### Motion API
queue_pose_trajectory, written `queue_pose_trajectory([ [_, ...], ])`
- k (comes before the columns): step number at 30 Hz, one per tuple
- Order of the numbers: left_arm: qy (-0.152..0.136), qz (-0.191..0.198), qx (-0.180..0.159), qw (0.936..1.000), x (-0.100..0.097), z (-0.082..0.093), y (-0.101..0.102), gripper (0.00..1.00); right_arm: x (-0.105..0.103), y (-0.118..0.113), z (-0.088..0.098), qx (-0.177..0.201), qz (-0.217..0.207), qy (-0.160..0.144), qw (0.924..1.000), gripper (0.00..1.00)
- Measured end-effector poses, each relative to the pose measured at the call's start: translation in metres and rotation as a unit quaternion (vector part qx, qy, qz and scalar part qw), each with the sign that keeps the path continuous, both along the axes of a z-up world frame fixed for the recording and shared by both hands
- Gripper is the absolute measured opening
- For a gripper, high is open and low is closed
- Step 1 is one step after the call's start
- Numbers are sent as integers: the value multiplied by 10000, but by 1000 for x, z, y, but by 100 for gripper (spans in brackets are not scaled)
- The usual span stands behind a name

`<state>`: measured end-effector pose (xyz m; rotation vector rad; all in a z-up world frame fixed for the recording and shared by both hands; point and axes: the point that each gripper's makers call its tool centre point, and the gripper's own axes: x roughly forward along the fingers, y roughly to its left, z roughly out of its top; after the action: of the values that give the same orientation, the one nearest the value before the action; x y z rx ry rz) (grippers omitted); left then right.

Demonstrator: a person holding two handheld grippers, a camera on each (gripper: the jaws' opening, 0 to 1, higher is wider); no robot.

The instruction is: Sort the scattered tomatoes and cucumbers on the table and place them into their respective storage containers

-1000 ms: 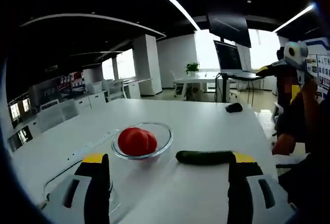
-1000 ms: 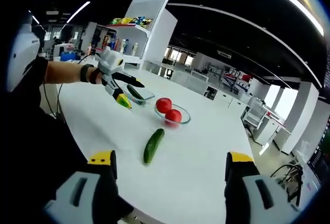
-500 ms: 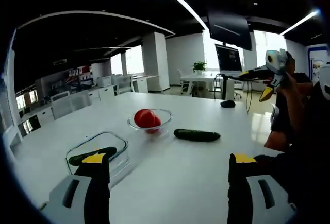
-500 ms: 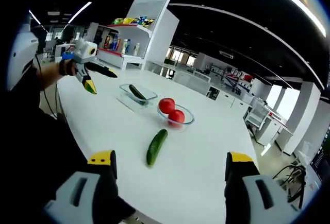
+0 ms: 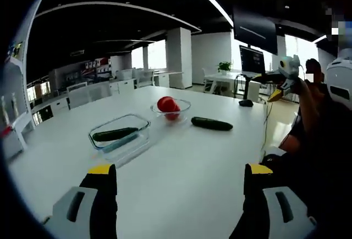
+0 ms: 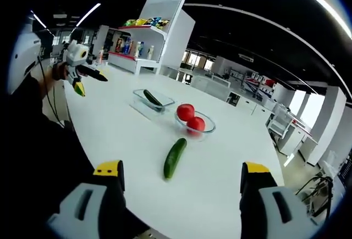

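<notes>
In the left gripper view, the left tool is seen nearest, its two yellow-tipped jaws held wide apart with nothing between them, above the bare white table. Farther along the table a clear rectangular container is found, with one cucumber laid inside it. Beyond it a round glass bowl is set, holding red tomatoes. Just beside the bowl, a loose cucumber is left lying on the table, apart from both containers. At the right edge the right tool is seen raised in the person's hand, off the table.

In the right gripper view, the right tool is likewise held with its jaws spread apart and empty. The loose cucumber is seen nearest on the table, then the bowl with two tomatoes, then the rectangular container with its cucumber. At the far left, the left tool is held up near the table's edge. Behind, a white shelf with coloured goods is seen.
</notes>
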<state>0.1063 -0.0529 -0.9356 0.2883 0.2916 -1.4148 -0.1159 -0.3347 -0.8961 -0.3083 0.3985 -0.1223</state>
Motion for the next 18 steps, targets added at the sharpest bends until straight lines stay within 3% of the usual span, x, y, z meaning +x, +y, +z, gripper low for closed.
queue_pose_trajectory([
  [12, -121, 404, -129, 9990, 10, 12, 26, 95, 5, 4, -3, 71, 29, 24, 10000, 84],
  [18, -227, 301, 60, 9993, 3, 8, 29, 95, 24, 15, -17, 437, 247, 13, 9987, 85],
])
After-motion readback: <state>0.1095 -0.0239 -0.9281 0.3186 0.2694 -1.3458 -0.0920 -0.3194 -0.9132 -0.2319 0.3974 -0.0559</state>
